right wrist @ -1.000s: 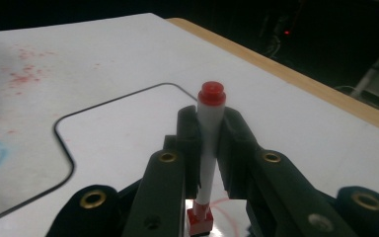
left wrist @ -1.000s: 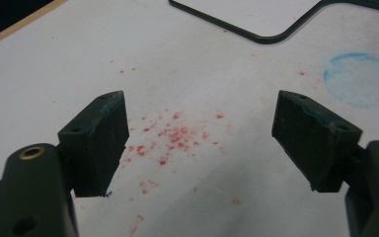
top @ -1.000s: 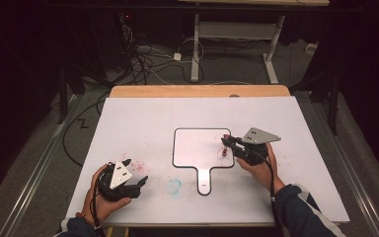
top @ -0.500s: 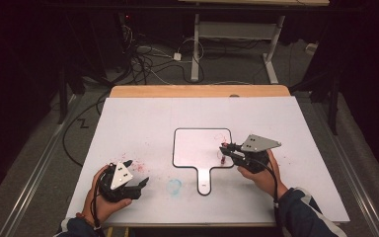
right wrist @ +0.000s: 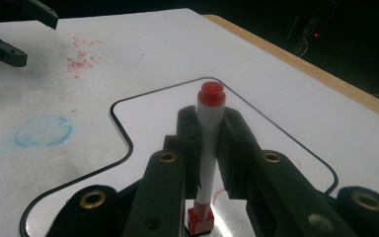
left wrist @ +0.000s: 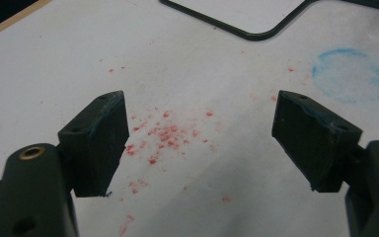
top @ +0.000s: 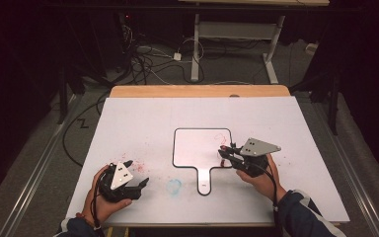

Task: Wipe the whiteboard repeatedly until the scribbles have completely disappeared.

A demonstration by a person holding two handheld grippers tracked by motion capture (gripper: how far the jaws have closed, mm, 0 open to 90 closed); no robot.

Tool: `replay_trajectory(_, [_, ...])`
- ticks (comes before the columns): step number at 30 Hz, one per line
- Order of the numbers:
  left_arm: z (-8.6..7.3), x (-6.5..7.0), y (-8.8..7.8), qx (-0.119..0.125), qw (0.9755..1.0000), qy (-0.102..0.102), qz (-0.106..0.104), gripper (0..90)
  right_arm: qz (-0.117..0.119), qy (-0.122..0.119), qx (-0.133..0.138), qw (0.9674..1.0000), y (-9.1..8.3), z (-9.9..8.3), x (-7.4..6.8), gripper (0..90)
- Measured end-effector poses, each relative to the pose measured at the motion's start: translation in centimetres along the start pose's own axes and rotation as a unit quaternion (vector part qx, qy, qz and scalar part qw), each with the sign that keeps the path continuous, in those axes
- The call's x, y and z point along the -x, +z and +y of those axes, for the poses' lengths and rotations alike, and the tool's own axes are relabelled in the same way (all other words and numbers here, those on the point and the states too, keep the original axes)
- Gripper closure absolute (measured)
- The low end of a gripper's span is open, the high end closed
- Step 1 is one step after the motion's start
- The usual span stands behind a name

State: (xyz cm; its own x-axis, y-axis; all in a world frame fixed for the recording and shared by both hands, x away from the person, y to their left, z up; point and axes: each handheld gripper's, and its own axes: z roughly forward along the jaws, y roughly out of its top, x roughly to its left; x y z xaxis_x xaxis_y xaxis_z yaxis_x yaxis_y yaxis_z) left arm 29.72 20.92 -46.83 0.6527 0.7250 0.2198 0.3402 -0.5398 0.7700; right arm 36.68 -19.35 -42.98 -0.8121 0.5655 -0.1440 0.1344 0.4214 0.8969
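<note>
Red marker (right wrist: 208, 143) clamped in right gripper (right wrist: 210, 129) over whiteboard (top: 197, 140); left gripper (left wrist: 200, 136) spread wide, holding nothing.

a white-topped table (top: 143, 123) carries a black-rimmed paddle whiteboard (top: 197, 148), red flecks and a blue smudge (top: 173, 185).

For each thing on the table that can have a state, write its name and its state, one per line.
Left gripper: open, holding nothing, over red specks.
Right gripper: shut on the red marker.
Red marker: upright, tip down on the board.
Whiteboard: flat, red marks at its right side.
Blue ring: smudged on the table.
</note>
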Motion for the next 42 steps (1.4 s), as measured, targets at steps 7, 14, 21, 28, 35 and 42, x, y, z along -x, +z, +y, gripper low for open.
replay_trajectory(7, [0.0, 0.1, 0.1, -0.002, 1.0, 0.001, -0.002, 21.0, -0.014, -0.005, 0.01, 0.9998, 1.2, 0.2, 0.6, 81.6])
replay_trajectory(14, [0.0, 0.0, 0.2, -0.004, 1.0, -0.001, -0.004, 21.0, -0.048, -0.001, 0.02, 0.9987, 2.8, 0.3, 2.5, 81.6])
replay_trajectory(21, [-0.1, 0.0, 0.2, -0.007, 0.9999, -0.007, -0.007, 21.0, -0.014, -0.005, 0.021, 0.9997, 3.1, 0.7, 1.4, 81.6])
replay_trajectory(28, [0.0, 0.1, 0.3, -0.005, 1.0, 0.004, -0.006, 21.0, -0.032, -0.028, 0.014, 0.999, 2.8, 0.6, 1.5, 81.6])
replay_trajectory(35, [0.0, 0.1, 0.2, -0.005, 0.9999, 0.004, -0.008, 21.0, -0.005, -0.044, 0.018, 0.9989, 2.1, 0.4, 0.0, 81.6])
replay_trajectory(42, [0.0, 0.1, 0.2, -0.004, 0.9999, 0.005, -0.008, 21.0, -0.038, -0.044, 0.015, 0.9982, 1.9, 0.0, 1.3, 81.6])
